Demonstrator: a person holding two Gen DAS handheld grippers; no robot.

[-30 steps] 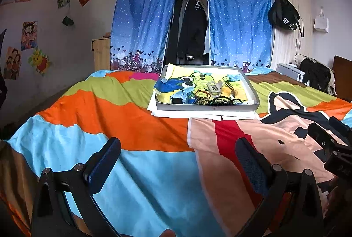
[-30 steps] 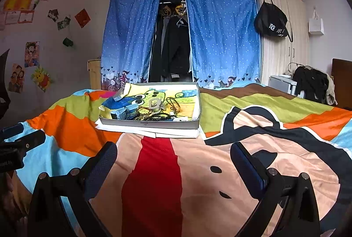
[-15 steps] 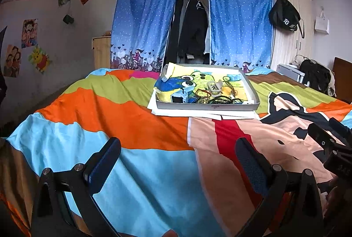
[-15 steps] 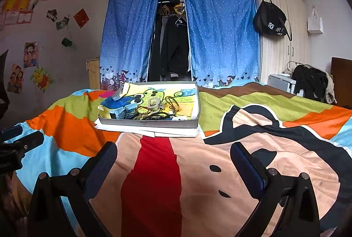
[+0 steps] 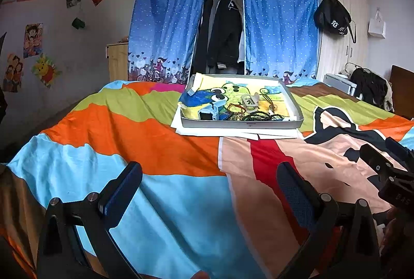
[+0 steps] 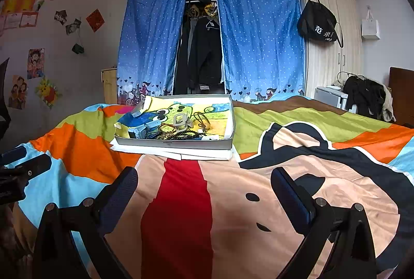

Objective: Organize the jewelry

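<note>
Tray (image 5: pixel 242 123) on paper sheets (image 5: pixel 233 132), far centre of bed (image 5: pixel 155 144); jewelry (image 5: pixel 248 114) in its near part. Curtains (image 5: pixel 165 20) behind; hanging bag (image 5: pixel 332 17) far right.

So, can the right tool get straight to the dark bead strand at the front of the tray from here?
Probably yes. The right tool is open and empty, with only bare bedspread between it and the tray. The bead strand lies just behind the low front wall, so it must come in over that.
</note>
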